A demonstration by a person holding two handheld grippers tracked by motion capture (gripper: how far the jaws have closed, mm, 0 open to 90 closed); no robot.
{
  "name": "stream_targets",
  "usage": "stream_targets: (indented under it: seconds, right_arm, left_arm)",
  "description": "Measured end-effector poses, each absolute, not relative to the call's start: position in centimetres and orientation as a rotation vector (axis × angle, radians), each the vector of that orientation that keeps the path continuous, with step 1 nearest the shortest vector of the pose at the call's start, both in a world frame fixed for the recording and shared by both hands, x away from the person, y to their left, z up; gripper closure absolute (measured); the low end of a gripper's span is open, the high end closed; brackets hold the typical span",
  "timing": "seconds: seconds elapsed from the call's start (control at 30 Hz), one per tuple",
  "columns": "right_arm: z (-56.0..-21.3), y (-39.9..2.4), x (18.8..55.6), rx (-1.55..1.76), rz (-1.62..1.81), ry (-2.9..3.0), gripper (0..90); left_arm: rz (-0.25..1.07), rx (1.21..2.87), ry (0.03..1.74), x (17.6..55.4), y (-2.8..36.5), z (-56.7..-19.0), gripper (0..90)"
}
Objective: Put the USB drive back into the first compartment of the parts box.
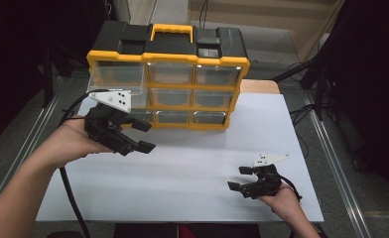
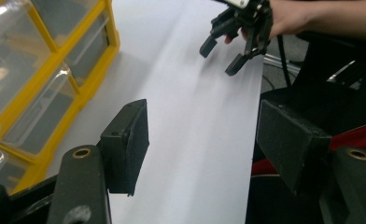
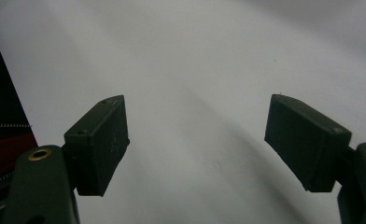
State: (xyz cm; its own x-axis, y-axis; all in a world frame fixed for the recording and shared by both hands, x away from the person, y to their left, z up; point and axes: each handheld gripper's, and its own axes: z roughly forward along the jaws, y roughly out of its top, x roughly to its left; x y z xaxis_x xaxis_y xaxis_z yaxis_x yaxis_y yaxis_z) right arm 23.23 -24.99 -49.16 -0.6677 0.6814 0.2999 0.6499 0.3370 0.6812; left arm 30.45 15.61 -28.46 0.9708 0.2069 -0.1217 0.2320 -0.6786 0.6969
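While the left hand-held gripper (image 1: 144,136) hangs above the white desk (image 1: 192,168) with its jaws wide apart and nothing between them, the yellow and black drawer cabinet (image 1: 168,79) stands just behind it, its clear drawers facing the person. Well apart to its right, the right hand-held gripper (image 1: 241,178) sits low over the desk, jaws also wide open and empty.

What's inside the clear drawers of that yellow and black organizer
The drawers of the organizer look empty through their clear fronts. Glare hides part of the top row, and the left gripper covers the lower left drawer.
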Motion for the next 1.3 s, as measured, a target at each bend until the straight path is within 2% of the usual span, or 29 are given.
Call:
stream_targets:
  seconds: [0.6, 0.8, 1.0, 1.3]
  right_arm:
    - [-49.3, -24.9, 23.2, 1.268, 1.250, 2.543, 19.7]
    - [-49.3, -24.8, 23.2, 1.266, 1.253, 2.545, 19.6]
    - [-49.3, -24.9, 23.3, 1.267, 1.250, 2.544, 19.6]
    - [-49.4, -24.9, 23.3, 1.267, 1.244, 2.545, 19.6]
  left_arm:
    - [0.003, 2.373, 0.365, 30.3, 14.7, -35.1, 33.6]
    - [-0.023, 2.360, 0.484, 30.7, 14.6, -37.1, 33.0]
    - [0.045, 2.347, 0.554, 30.7, 14.7, -38.9, 31.0]
    - [0.054, 2.292, 0.683, 30.8, 15.4, -41.6, 31.0]
